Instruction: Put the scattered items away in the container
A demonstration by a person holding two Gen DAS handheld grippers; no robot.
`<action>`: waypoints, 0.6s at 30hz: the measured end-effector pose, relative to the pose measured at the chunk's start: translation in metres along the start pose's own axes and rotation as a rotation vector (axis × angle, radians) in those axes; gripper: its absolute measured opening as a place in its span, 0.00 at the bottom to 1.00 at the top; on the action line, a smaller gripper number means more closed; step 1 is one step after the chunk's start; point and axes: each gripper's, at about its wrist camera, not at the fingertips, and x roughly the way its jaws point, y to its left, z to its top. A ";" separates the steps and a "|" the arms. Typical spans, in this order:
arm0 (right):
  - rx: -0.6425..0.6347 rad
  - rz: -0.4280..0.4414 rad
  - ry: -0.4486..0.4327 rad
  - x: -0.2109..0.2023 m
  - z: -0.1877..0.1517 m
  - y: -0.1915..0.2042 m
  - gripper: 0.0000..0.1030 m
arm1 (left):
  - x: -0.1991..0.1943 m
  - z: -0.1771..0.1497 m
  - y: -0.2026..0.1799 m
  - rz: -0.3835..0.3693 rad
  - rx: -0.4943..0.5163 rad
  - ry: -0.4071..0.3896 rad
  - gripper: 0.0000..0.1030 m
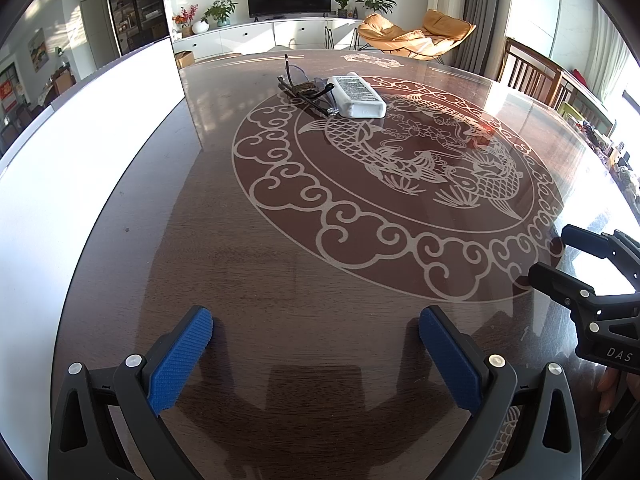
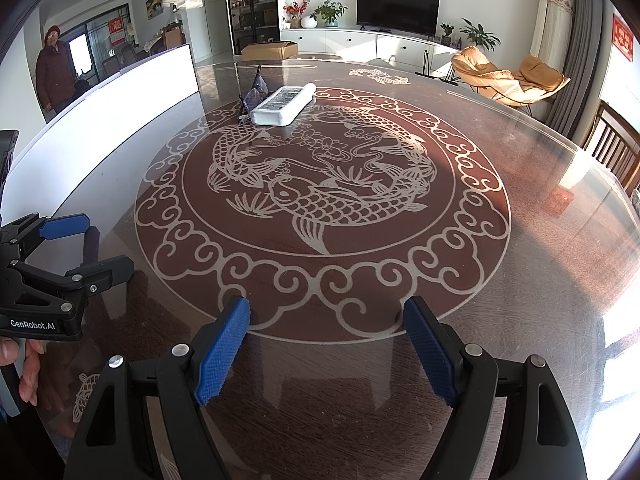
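A white rectangular pack [image 1: 357, 97] lies on the far part of the dark table, with a pair of dark-framed glasses [image 1: 306, 88] touching its left side. Both show in the right wrist view too, the pack [image 2: 282, 105] with the glasses [image 2: 253, 96] behind its left end. A long white container [image 1: 80, 152] runs along the table's left side and also shows in the right wrist view [image 2: 132, 80]. My left gripper [image 1: 316, 328] is open and empty over the near table. My right gripper [image 2: 326, 320] is open and empty, far from the items.
The glass-topped table [image 1: 280, 260] has a round carp pattern. Wooden chairs [image 1: 532, 76] stand at its right side. A cardboard box [image 2: 269, 50] sits beyond the far edge. A person in a red coat [image 2: 54, 72] stands at far left.
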 end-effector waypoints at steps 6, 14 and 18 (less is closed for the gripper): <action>0.000 0.000 0.000 0.000 0.000 0.000 0.78 | 0.000 0.000 0.000 0.000 0.000 0.000 1.00; 0.000 0.000 0.000 0.000 0.000 0.000 0.78 | 0.018 0.030 0.007 -0.107 0.169 0.102 1.00; 0.000 -0.001 0.000 0.000 0.000 0.000 0.78 | 0.019 0.027 0.034 -0.066 0.088 0.038 1.00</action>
